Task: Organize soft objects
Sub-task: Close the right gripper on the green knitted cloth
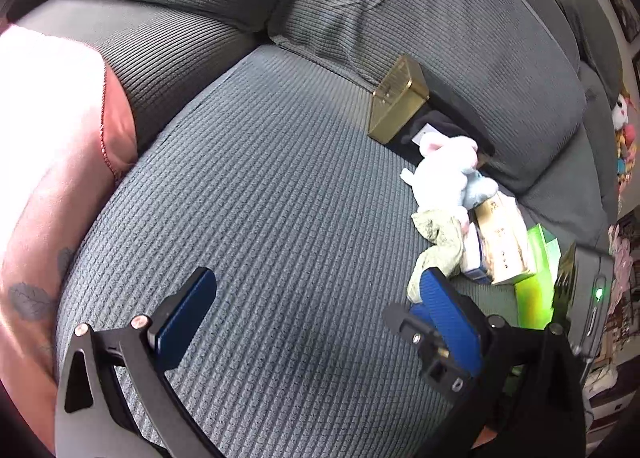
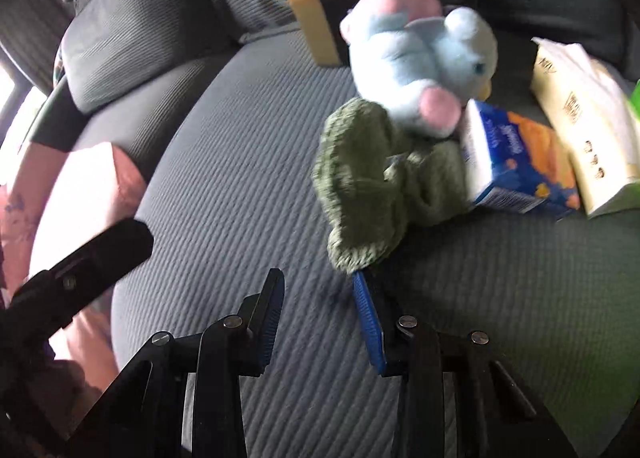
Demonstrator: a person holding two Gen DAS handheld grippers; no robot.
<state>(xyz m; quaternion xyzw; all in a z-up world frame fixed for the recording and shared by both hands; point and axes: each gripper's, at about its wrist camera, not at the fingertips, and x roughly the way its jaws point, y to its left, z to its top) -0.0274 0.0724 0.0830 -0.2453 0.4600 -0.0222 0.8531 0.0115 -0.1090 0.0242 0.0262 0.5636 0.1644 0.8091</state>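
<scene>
My left gripper (image 1: 316,298) spread wide over bare sofa seat (image 1: 260,197), my right gripper (image 2: 318,294) parted (nothing between its pads), green knit cloth (image 2: 368,185) just ahead touching its right pad, blue-pink plush (image 2: 420,61) atop it, boxes (image 2: 520,161) beside, gold tin (image 2: 312,21) farthest.

Soft things heaped on the grey sofa seat

A pale blue and pink plush toy (image 2: 420,57) sits on top of a crumpled olive-green knitted piece (image 2: 372,185), which sprawls across the cushion. Both press against a blue and orange carton beside them, the plush leaning onto its top corner.
</scene>
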